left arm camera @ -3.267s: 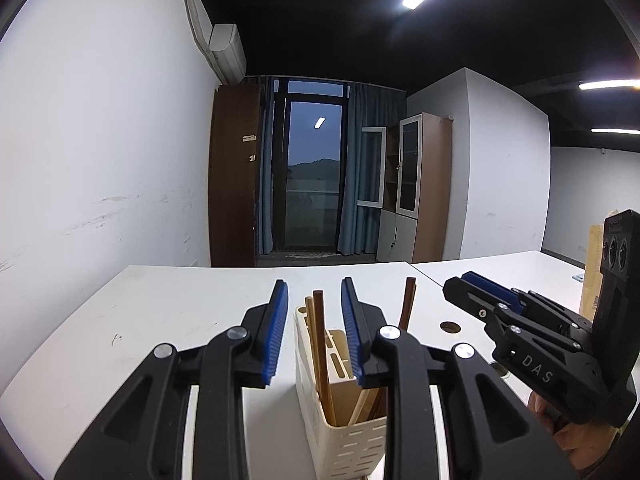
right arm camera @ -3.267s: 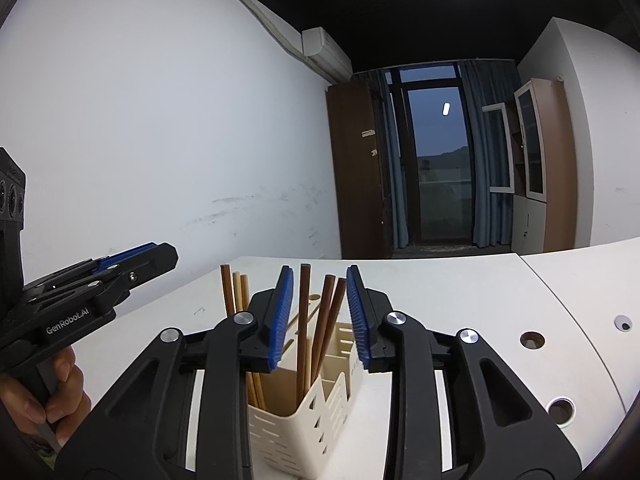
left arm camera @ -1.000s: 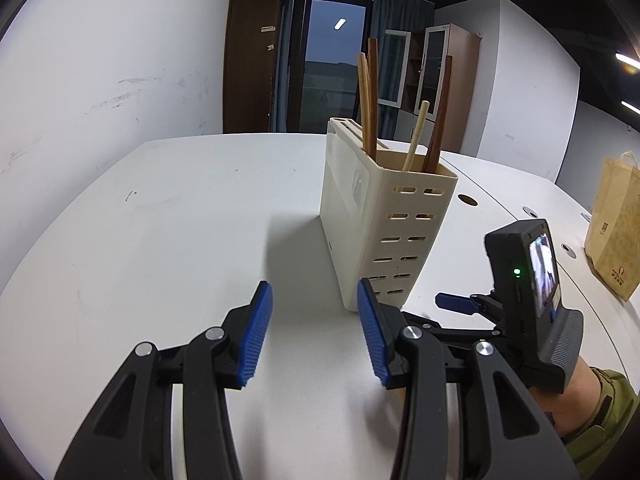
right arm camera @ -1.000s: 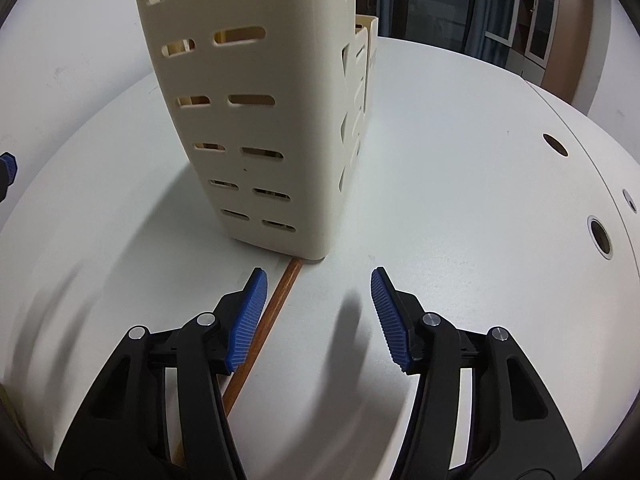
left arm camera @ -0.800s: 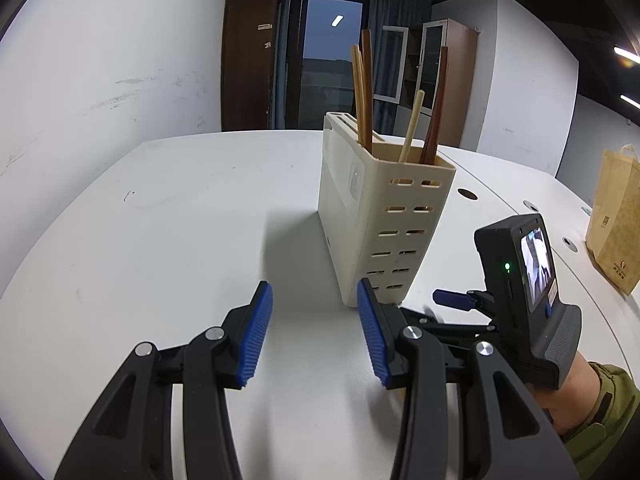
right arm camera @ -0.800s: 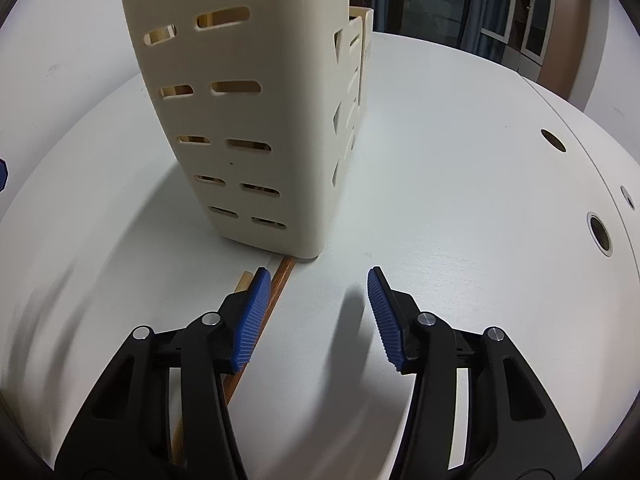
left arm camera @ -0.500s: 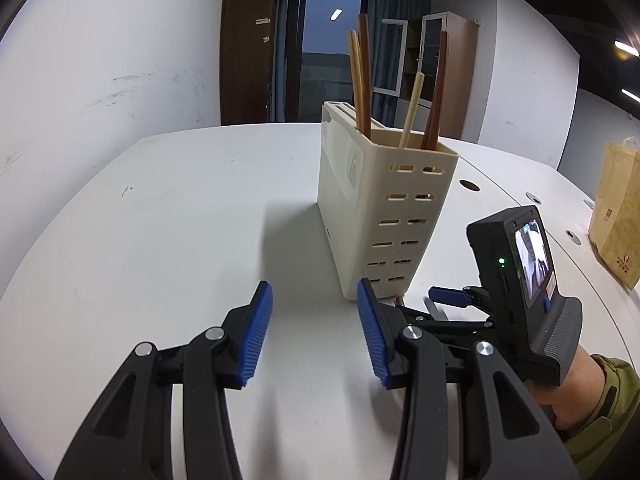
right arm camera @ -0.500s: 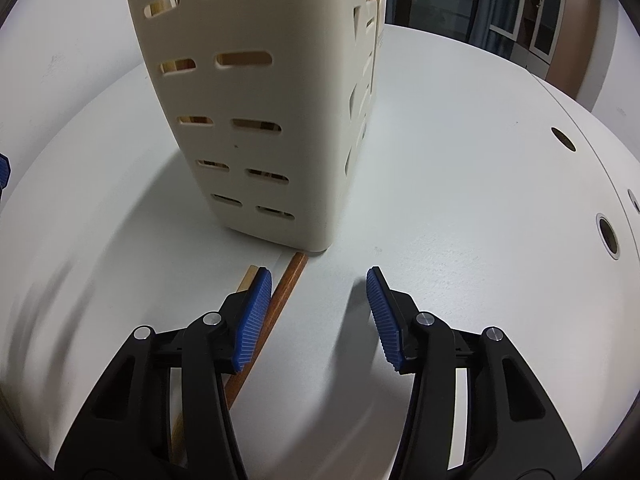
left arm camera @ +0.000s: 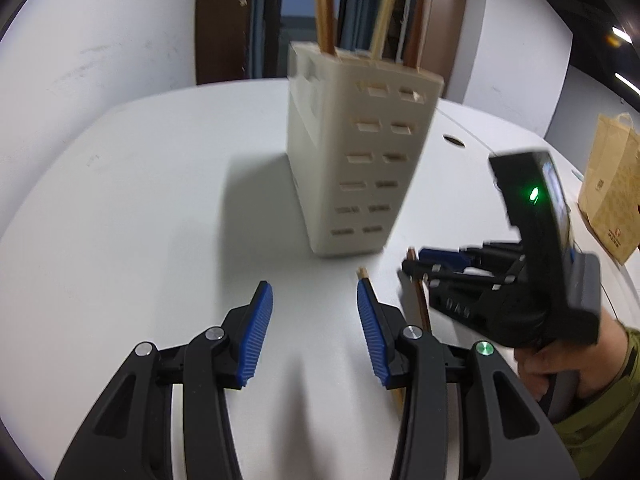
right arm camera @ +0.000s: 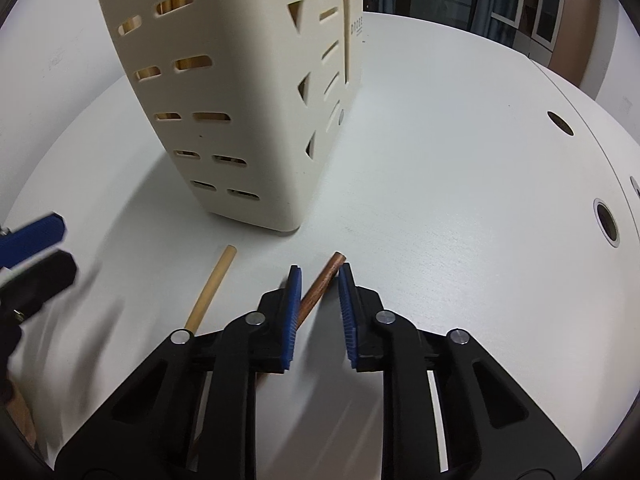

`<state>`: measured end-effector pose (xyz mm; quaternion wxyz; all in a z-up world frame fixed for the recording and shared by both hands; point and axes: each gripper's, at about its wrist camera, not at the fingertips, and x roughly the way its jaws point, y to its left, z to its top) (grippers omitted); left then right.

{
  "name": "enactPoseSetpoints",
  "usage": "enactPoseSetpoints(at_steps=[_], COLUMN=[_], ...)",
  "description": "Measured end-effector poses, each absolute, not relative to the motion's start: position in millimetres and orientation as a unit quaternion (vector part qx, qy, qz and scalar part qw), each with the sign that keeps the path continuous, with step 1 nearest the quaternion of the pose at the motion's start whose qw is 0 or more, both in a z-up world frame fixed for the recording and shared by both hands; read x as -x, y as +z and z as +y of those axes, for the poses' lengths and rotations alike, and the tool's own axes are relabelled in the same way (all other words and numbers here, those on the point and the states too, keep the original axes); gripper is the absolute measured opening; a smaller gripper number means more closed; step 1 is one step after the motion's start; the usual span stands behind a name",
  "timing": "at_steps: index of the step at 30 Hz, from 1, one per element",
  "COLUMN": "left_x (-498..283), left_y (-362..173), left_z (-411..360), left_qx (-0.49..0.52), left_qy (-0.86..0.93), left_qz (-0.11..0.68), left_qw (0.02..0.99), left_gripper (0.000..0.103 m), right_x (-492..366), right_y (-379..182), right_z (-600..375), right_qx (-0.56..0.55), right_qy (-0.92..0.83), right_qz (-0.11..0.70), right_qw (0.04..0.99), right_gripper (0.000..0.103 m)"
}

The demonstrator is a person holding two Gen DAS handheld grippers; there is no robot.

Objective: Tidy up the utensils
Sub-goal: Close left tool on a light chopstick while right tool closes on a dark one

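Right gripper (right arm camera: 318, 280): its jaws are closing on the brown chopstick (right arm camera: 320, 282), which lies between them. I think it wants to lift it.
Brown chopstick: flat on the white table (right arm camera: 460, 160), its tip just in front of the holder (right arm camera: 224, 120).
Pale chopstick (right arm camera: 212, 286): flat on the table too, beside the brown one, not held.
Left gripper (left arm camera: 314, 300): jaws apart, nothing inside, near the pale chopstick's tip, maybe to grab it.
Holder: stands upright with 3 sticks (left arm camera: 326, 12) poking out, so the loose 2 likely belong there.

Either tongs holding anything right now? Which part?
Left tongs hold nothing. Right tongs are closing around the dark brown chopstick near its far tip; firm contact by both pads cannot be told yet.
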<state>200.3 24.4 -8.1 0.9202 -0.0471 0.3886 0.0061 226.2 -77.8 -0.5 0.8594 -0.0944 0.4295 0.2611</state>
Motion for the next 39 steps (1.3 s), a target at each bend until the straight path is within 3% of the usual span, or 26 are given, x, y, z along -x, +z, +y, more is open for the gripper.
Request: enactPoseSetpoints(at_steps=[25, 30, 39], left_x=[-262.1, -268.0, -260.9], left_y=[-56.8, -61.4, -55.9], left_z=[-15.1, -11.4, -3.4], left_qx=[-0.004, -0.014, -0.013], left_qy=[-0.016, -0.009, -0.003], left_qz=[0.485, 0.489, 0.482], left_qw=[0.874, 0.872, 0.876], left_gripper=[0.043, 0.011, 0.007], right_x=[-244.7, -246.6, -244.5], right_y=[-0.9, -1.7, 4.5], right_z=[-104.2, -105.1, -106.3], right_qx=[0.089, 0.088, 0.084], right_qy=[0.26, 0.258, 0.263], right_qz=[0.439, 0.439, 0.427], right_qw=[0.855, 0.856, 0.861], right_gripper=[0.008, 0.008, 0.007])
